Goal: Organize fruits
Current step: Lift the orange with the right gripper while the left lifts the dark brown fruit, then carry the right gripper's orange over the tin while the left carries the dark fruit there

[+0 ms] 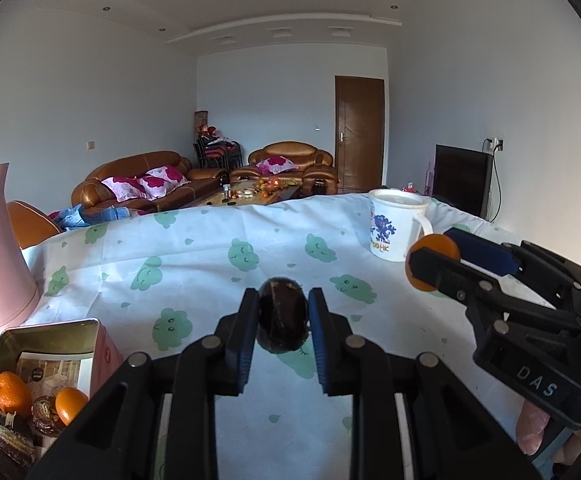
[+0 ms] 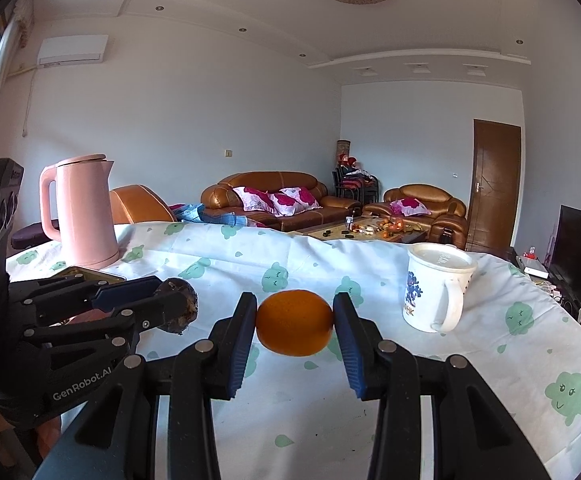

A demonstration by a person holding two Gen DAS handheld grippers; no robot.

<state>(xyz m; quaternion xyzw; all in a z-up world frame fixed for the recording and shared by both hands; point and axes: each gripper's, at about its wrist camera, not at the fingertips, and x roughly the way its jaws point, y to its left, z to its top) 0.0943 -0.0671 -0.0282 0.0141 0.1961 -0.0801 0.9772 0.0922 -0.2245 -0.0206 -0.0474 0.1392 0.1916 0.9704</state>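
My left gripper (image 1: pixel 283 314) is shut on a dark brown-purple round fruit (image 1: pixel 283 316) and holds it above the tablecloth. It also shows in the right wrist view (image 2: pixel 170 304), at the left, with the dark fruit (image 2: pixel 184 308). My right gripper (image 2: pixel 295 322) is shut on an orange (image 2: pixel 294 322) above the cloth. In the left wrist view the right gripper (image 1: pixel 436 258) comes in from the right with the orange (image 1: pixel 436 244). An open pink tin box (image 1: pixel 50 332) at the lower left holds two oranges (image 1: pixel 8 394), a dark fruit and a piece of cake.
A pink kettle (image 2: pixel 84 216) stands at the table's back left, behind the tin (image 2: pixel 86 272). A white mug (image 2: pixel 434 288) with a lid stands at the right. The table wears a white cloth (image 1: pixel 210 252) with green cloud prints. Sofas and a coffee table lie beyond.
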